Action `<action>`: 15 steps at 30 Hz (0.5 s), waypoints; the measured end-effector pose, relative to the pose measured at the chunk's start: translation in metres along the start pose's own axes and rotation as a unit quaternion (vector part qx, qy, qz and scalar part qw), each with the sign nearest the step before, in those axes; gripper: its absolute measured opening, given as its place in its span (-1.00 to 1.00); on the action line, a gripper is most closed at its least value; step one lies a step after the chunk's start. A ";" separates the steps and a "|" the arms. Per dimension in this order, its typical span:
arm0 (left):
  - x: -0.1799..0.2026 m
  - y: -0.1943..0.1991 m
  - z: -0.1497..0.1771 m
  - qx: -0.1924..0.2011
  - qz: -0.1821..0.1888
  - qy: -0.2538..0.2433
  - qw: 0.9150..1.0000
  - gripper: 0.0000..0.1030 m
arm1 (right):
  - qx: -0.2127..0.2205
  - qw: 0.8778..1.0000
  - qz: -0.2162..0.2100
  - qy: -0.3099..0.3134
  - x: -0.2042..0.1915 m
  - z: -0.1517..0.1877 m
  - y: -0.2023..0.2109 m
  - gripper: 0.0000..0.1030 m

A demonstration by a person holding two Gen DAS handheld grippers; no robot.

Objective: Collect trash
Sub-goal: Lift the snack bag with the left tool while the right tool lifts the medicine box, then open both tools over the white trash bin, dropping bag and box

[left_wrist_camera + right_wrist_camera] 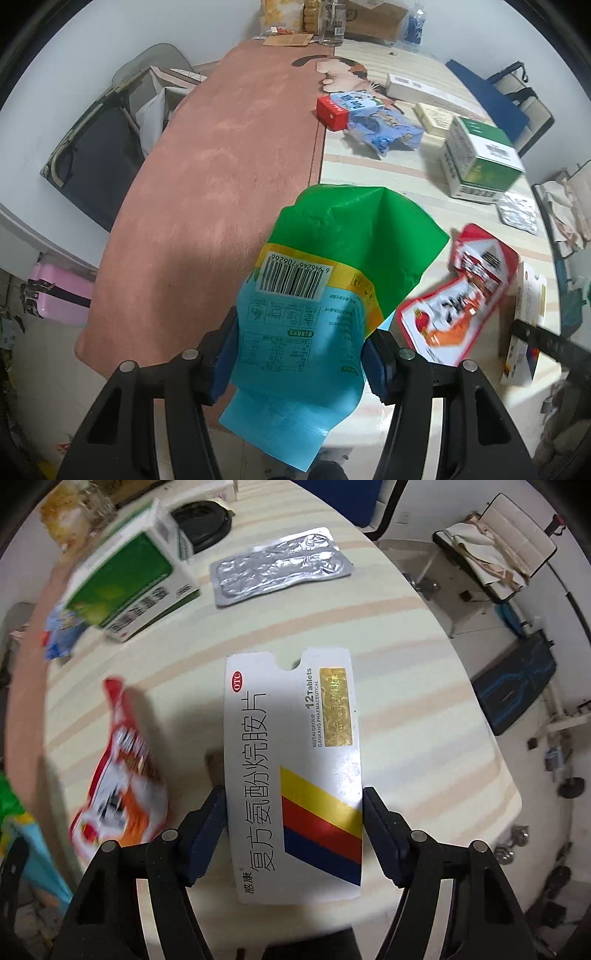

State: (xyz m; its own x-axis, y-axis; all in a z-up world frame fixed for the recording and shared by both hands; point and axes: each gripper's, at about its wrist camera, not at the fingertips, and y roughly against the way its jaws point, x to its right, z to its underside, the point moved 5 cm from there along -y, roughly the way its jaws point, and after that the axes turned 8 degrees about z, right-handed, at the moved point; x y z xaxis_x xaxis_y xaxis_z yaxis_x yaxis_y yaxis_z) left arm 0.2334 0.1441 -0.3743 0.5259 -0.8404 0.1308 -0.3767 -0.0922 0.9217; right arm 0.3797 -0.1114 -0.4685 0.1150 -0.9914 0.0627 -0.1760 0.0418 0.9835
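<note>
My left gripper (303,332) is shut on a crumpled snack bag (332,240), blue at the bottom with a barcode and green at the top, held above the table. My right gripper (293,797) points down at a flat white tablet box (291,738) with yellow, red and blue stripes. Its two pads touch the box's long edges. A red and white wrapper (458,299) lies on the striped cloth between the two grippers; the right wrist view shows this red wrapper (122,775) blurred at the left.
A green and white carton (129,572), a silver blister sheet (280,565) and a black lid (201,522) lie farther back. A blue snack bag (376,122) and a small red box (332,110) sit mid-table. Pink cloth (221,184) covers the left half. Chairs stand around.
</note>
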 end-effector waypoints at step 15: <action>-0.049 -0.073 0.217 -0.166 0.121 0.095 0.974 0.09 | -0.112 0.986 -0.122 0.024 0.006 0.261 -0.068 0.43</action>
State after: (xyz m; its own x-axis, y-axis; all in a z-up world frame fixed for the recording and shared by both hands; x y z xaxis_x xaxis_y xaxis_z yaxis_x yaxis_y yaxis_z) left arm 0.0695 0.0766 -0.5269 0.5953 -0.6998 0.3949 -0.2558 0.3008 0.9187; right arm 0.1369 -0.1528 -0.5791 0.1746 -0.9685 -0.1774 0.0830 -0.1650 0.9828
